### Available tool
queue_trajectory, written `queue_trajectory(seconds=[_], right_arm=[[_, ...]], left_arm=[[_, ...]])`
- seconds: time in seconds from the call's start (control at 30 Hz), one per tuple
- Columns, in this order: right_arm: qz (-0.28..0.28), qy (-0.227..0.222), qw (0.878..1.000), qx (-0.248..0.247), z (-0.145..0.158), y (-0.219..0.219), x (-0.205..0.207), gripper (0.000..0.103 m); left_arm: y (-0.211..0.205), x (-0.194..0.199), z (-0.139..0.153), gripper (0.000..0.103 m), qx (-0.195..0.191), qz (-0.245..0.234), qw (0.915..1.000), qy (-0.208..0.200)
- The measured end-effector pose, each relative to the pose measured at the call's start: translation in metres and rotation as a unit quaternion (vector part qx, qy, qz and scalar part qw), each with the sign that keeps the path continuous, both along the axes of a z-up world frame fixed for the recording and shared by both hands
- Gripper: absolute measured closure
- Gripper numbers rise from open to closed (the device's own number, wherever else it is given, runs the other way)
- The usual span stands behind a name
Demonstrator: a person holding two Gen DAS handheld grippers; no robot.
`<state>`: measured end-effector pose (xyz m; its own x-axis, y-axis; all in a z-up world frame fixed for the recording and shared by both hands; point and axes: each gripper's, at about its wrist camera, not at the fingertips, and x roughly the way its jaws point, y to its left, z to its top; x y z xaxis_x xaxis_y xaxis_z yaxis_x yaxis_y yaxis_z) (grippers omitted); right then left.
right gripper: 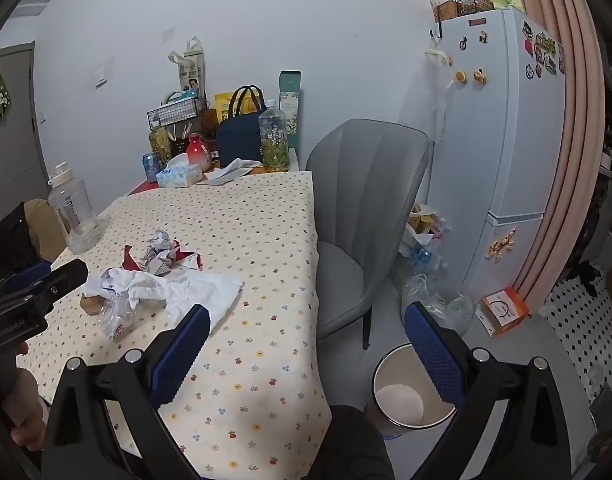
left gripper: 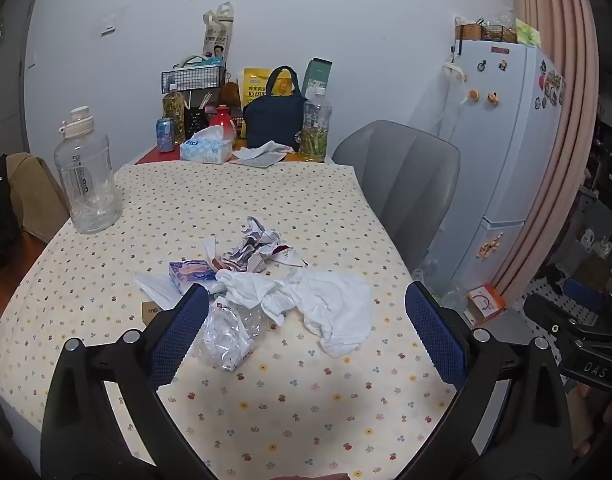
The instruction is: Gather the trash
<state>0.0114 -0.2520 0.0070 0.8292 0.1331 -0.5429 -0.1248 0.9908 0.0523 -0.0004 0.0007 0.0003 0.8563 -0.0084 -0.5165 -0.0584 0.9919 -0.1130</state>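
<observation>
Both grippers spread wide above the flowered table, nothing held — the trash lies ahead of them.

Nearest, the left gripper (left gripper: 306,320) hangs over the tablecloth (left gripper: 265,400) with its blue pads (left gripper: 177,336) far apart; the crumpled clear plastic bag (left gripper: 225,336) lies just inside the left-hand pad, and the white tissue (left gripper: 330,304) spreads between the two pads without touching either. Beyond those sit a small pink packet (left gripper: 191,274) and a wad of crumpled printed paper (left gripper: 253,248). The right gripper (right gripper: 306,344) is likewise released, off to the right of the pile by the table's edge, with a white waste bin (right gripper: 410,392) on the floor below its right-hand finger. Farther back — a clear water jug (left gripper: 87,184), a grey chair (right gripper: 366,208), a tissue box (left gripper: 205,148) and a white fridge (left gripper: 502,140).
</observation>
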Motion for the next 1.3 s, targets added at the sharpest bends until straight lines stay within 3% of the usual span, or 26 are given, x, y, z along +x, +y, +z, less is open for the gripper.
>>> queue_trajectory(seconds=[1.3], right_arm=[[0.007,0.017,1.0,0.013,-0.012,0.003,0.005,0.008]], left_arm=[[0.012,-0.001,-0.009,0.006,-0.009,0.008,0.9999,0.008]])
